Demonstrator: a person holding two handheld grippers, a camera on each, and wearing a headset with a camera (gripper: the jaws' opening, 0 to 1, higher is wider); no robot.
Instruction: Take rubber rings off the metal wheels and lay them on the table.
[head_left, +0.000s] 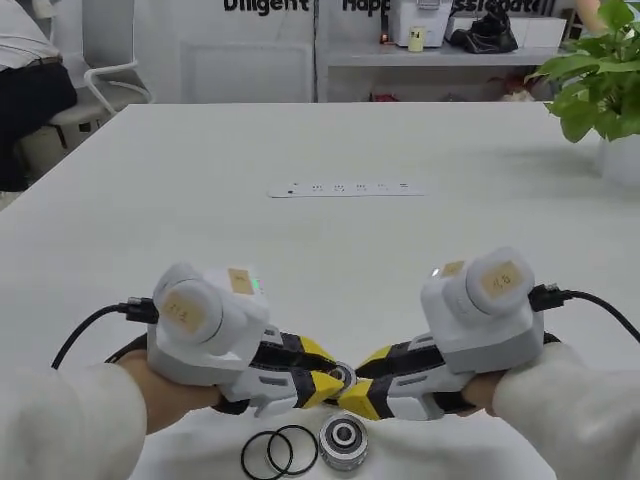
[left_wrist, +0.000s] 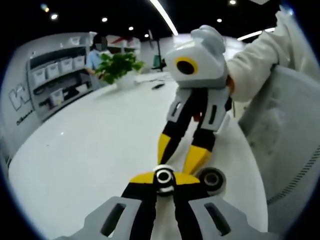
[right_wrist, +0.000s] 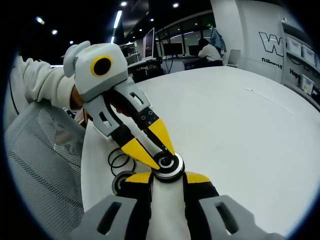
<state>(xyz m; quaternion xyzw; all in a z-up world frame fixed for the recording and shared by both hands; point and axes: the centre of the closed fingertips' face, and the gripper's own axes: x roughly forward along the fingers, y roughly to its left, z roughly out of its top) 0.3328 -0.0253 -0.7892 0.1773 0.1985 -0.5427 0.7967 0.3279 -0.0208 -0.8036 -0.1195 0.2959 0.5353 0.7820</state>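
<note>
Both grippers meet tip to tip just above the near edge of the counter (head_left: 330, 250), with a small metal wheel (head_left: 343, 376) pinched between them. The left gripper (head_left: 318, 385) has its jaws closed on the wheel from one side, probably to keep it from turning or slipping. The right gripper (head_left: 358, 392) has its jaws closed on the same wheel from the opposite side. That looks like the working grip for peeling a ring off, though I cannot tell whether it has caught rubber or bare metal.

Directly below, at the counter's near edge, two black rubber rings (head_left: 280, 452) lie flat and overlapping. A second wheel (head_left: 343, 442) rests just beside them (it looks bare of rubber, though that is hard to confirm). Holding the work low over this spot likely means a freed ring can drop straight next to the others. A power strip (head_left: 345, 188) sits well apart at mid-counter.
</note>
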